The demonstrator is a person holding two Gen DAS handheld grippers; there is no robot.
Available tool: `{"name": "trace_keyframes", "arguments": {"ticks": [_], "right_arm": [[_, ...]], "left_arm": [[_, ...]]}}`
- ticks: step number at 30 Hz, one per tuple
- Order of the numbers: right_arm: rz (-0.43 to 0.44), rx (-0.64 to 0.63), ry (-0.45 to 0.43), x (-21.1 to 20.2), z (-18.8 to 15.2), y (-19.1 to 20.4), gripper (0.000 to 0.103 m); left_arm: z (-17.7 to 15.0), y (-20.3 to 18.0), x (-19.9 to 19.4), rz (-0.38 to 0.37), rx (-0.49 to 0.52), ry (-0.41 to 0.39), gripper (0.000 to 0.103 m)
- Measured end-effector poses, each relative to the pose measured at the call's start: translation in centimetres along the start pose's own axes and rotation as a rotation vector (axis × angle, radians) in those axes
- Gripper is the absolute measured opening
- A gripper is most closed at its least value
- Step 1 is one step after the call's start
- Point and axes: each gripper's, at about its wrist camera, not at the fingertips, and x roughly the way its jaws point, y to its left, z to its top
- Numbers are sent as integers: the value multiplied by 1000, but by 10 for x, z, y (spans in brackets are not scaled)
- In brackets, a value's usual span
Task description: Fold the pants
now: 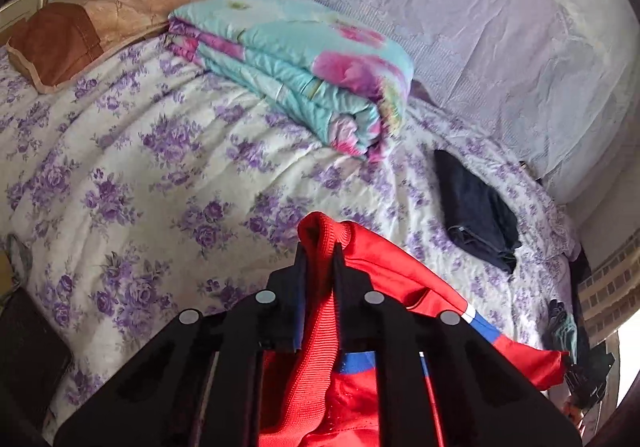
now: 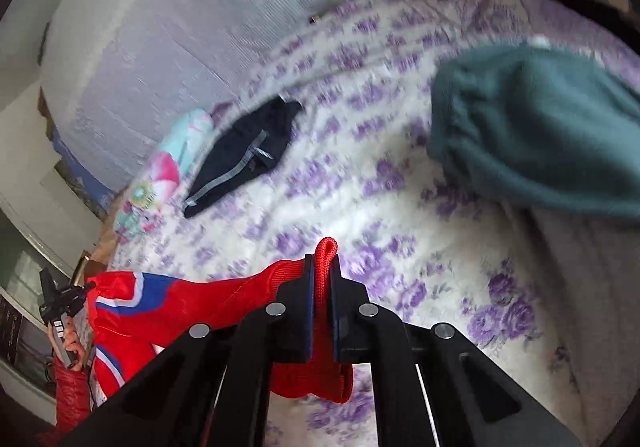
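Red pants [image 1: 384, 279] pinched by both tools, w/ folded quilt [image 1: 304, 67] & dark garment [image 1: 476, 211] nearby.

Both views are lit by soft, even daylight, with no hard shadows on the white bed sheet with purple flower print [image 1: 160, 167]. The left wrist view is sharp: the wrinkles in the pale lilac wall covering [image 1: 440, 7] behind the bed are clear. A bright, overexposed strip shows at the lower right edge, beyond the foot of the bed. The right wrist view is blurred by motion; the flower print [image 2: 360, 135] is smeared, and the dark teal fleece garment [image 2: 540, 127] on the bed is soft. The fisheye lens bends the bed strongly, and the corners of both views are black.
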Motion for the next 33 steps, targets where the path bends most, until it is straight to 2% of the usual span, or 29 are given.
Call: {"name": "trace_keyframes", "arguments": {"ticks": [3, 5, 7, 10, 12, 13, 14, 15, 16, 17, 19, 22, 24, 27, 30, 33], "right_arm": [[-20, -68, -79, -22, 18, 13, 7], [-60, -54, -46, -3, 33, 3, 7], [-128, -14, 51, 46, 41, -16, 7], [-237, -3, 187, 127, 36, -44, 7], [-269, 3, 198, 151, 31, -48, 12], [-272, 9, 181, 149, 30, -46, 15], [-275, 15, 171, 145, 30, -45, 17], [-279, 14, 168, 138, 30, -43, 31], [-296, 2, 156, 129, 30, -42, 43], [-327, -20, 127, 117, 29, -40, 43], [-353, -52, 72, 92, 28, -34, 43], [-263, -34, 58, 65, 17, -25, 43], [-245, -45, 118, 74, 4, -23, 43], [-284, -42, 248, 110, -17, -28, 45], [-270, -16, 228, 101, -13, -27, 46], [-249, -12, 151, 64, -13, -16, 46]], "left_arm": [[7, -13, -26, -22, 27, -101, 10], [14, -18, -23, -31, 33, -127, 11], [24, -15, 10, -17, 0, -71, 11], [21, 1, 83, 67, -65, 72, 11], [10, 11, 120, 136, -86, 143, 11], [5, 12, 125, 165, -81, 142, 14], [2, 12, 121, 170, -70, 131, 19], [2, 11, 114, 168, -60, 123, 22], [2, 11, 105, 176, -56, 116, 35], [3, 11, 94, 190, -48, 103, 46], [4, 13, 71, 200, -29, 79, 54], [-1, 24, 38, 162, -50, 68, 56], [-12, 36, 21, 152, -80, 72, 56], [-35, 54, 3, 140, -137, 100, 56], [-58, 70, -18, 133, -193, 109, 56], [-78, 81, -42, 103, -221, 111, 56]]}}
